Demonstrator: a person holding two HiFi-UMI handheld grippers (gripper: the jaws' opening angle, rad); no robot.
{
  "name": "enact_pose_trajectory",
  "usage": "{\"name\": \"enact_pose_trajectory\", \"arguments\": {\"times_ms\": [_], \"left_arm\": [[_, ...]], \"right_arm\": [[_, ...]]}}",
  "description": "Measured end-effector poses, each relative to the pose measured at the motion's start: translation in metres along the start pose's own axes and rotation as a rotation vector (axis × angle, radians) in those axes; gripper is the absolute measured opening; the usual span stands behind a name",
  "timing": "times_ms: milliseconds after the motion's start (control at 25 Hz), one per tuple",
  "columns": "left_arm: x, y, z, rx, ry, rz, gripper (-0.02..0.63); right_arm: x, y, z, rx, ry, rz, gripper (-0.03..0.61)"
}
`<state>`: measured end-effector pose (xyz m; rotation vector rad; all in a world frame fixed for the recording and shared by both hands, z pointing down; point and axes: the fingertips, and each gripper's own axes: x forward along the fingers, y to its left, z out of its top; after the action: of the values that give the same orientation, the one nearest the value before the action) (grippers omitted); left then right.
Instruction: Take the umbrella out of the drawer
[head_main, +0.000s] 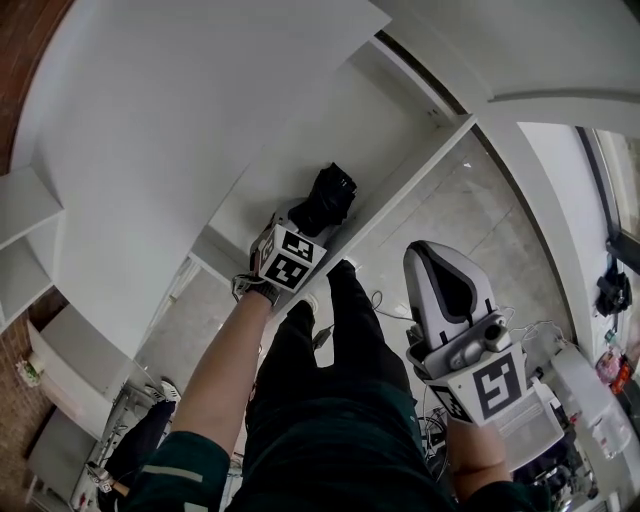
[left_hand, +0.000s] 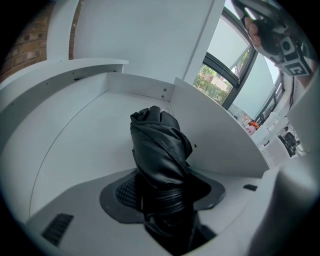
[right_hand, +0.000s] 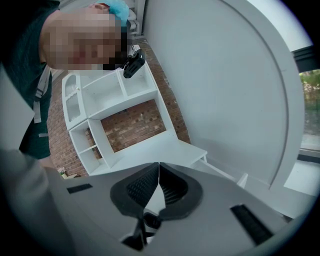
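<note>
Half done, roughly, by my read.

Head view: drawer is open. Left gripper reaches down into it, w/ the black folded umbrella sticking out past its tips. Umbrella sits over the drawer floor, inside the walls, so not out yet. Right gripper hangs well apart, beside the person's legs, carrying nothing. No writing here, only black-and-white square markers on both gripper cubes, no letters.

Left gripper view: jaws are closed around the umbrella, pads snug on its wrapped lower part, fabric bunched above them. Drawer floor & back wall show behind it. Can't tell whether the far end touches the floor. So the grasp looks made; lifting it clear of the drawer walls & bringing it out remain. No brand or label legible on the fabric.

Right gripper view: pads meet at the tips w/ nothing btwn them, so closed & empty. White shelves and brick wall beyond; no text readable.
</note>
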<state>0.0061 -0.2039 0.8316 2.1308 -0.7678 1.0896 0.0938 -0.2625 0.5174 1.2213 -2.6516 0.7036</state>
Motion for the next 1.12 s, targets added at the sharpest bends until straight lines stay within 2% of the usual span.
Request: {"name": "enact_pose_trajectory", "arguments": {"times_ms": [120, 520, 960, 1120], "left_arm": [[-0.011, 0.005, 0.004, -0.024, -0.021, -0.016, 0.232], [-0.066, 0.005, 0.032, -0.08, -0.168, -0.03, 0.232], [-0.183, -0.002, 0.099, -0.14, -0.442, -0.021, 0.232], [-0.223, -0.011, 0.112, -0.148, -0.515, -0.022, 0.232]], "right_arm": [[-0.002, 0.003, -0.002, -0.005, 0.006, 0.0, 0.005], [-0.001, 0.015, -0.001, 0.027, -0.008, -0.02, 0.005], [-0.015, 0.046, 0.025, -0.01, -0.051, -0.044, 0.005], [-0.023, 0.059, 0.038, -0.033, -0.069, -0.053, 0.005]]}}
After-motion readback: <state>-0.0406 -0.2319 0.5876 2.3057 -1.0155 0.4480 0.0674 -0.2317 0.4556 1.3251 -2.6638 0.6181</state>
